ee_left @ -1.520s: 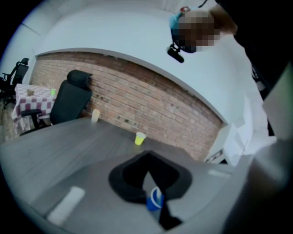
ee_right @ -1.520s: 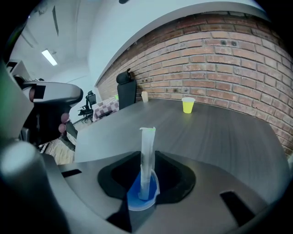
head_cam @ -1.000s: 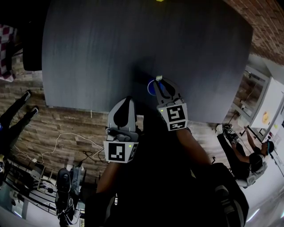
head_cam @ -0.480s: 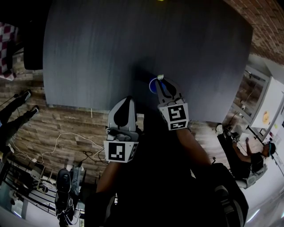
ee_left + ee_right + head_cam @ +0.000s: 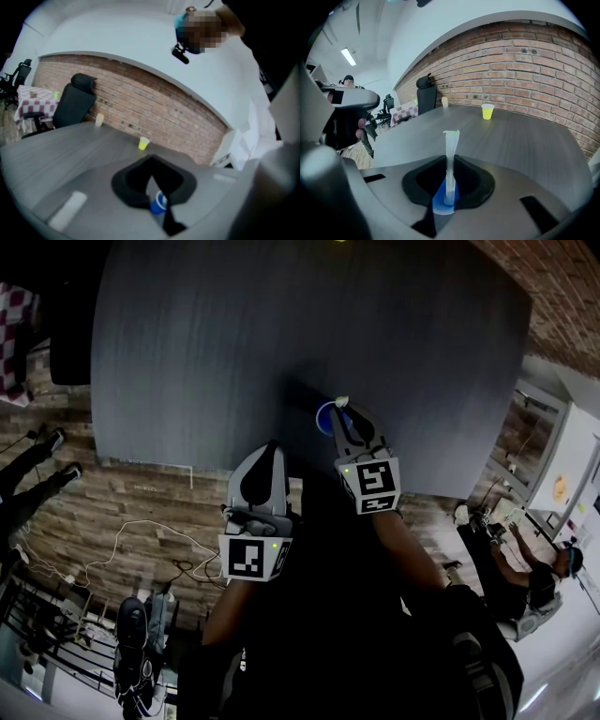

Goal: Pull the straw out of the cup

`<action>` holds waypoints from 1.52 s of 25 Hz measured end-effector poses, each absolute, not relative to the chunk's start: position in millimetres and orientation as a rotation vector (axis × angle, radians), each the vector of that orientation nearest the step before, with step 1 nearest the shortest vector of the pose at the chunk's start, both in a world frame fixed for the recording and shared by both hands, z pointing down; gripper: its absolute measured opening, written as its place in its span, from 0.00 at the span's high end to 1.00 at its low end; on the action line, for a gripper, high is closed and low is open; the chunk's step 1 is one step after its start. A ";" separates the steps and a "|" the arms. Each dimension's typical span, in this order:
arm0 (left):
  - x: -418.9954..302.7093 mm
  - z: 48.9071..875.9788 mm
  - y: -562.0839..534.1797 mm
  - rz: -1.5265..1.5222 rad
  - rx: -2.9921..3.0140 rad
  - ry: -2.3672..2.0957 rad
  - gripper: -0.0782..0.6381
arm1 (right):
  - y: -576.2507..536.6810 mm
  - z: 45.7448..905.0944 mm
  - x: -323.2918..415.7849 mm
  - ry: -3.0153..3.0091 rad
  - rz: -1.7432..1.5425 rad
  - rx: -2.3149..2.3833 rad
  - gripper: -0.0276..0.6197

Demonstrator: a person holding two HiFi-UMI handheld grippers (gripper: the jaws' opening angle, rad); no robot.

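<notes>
Dark grey table [image 5: 234, 352] under a brick wall [image 5: 525, 70], and we're in close. The right gripper [image 5: 342, 416] has its jaws pinched on the pale straw [image 5: 450, 159], which stands upright between them, and its lower end looks to sit inside the blue cup [image 5: 439, 200], though that's hard to call from this angle. The left gripper [image 5: 271, 450] hangs just beside, at the table's near edge, jaws together on nothing. A yellow cup [image 5: 487, 111] stands well apart.
</notes>
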State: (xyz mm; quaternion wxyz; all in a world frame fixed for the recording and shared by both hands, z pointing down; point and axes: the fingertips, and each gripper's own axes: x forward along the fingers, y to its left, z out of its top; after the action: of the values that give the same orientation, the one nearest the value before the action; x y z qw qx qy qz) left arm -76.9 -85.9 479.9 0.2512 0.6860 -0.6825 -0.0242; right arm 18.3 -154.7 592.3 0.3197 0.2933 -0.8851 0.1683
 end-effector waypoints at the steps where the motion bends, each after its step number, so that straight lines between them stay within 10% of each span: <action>1: -78.7 479.7 -86.1 -0.069 1.869 -1.858 0.88 | -154.9 591.7 16.5 -2.329 0.440 0.774 0.89; 38: -73.9 418.5 -55.2 -0.144 2.069 -1.840 0.88 | -136.5 504.7 19.7 -2.441 0.303 0.963 0.89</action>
State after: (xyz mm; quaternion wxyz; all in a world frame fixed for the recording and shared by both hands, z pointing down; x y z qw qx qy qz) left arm -73.9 -55.2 418.5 0.1835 0.7335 -0.6524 -0.0511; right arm 19.7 -136.5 504.7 0.2473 0.3533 -0.8953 0.1112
